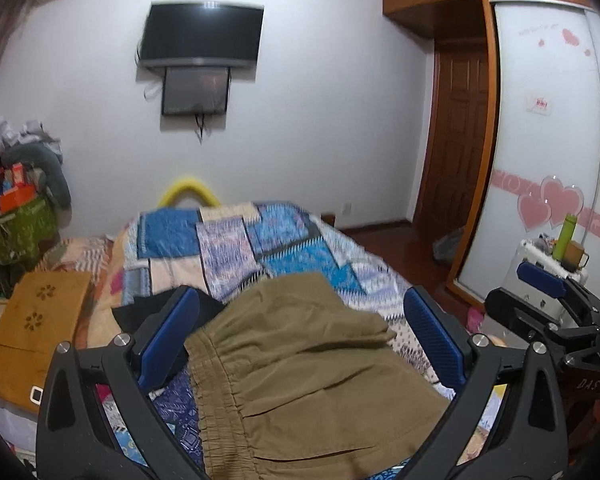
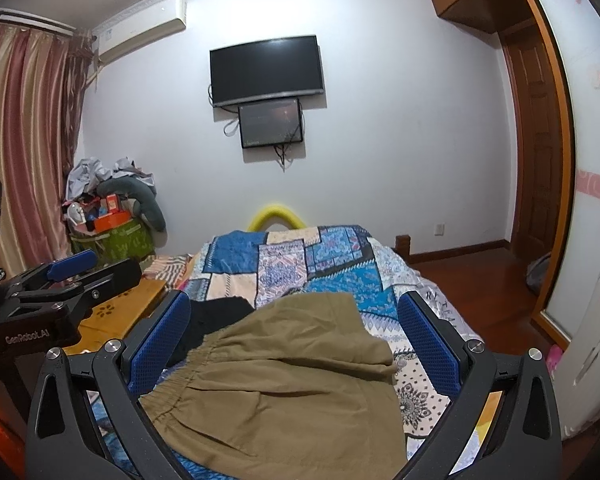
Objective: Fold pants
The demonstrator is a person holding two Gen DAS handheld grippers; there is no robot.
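Observation:
Khaki pants (image 1: 300,368) (image 2: 284,376) with an elastic waistband lie folded on the patchwork quilt of the bed (image 1: 236,240) (image 2: 332,256). The waistband runs along their left side. My left gripper (image 1: 300,332) hovers above them, open, its blue pads wide apart with nothing between. My right gripper (image 2: 296,328) is likewise open above the pants, holding nothing. The right gripper also shows at the right edge of the left wrist view (image 1: 548,292); the left one shows at the left edge of the right wrist view (image 2: 72,268).
A dark garment (image 2: 216,316) lies under the pants' left edge. A wooden lap table (image 1: 36,332) sits left of the bed. A cluttered green bag (image 2: 112,236) stands by the curtain. A wardrobe (image 1: 548,152) and a white unit with a green bottle (image 1: 564,236) stand at right.

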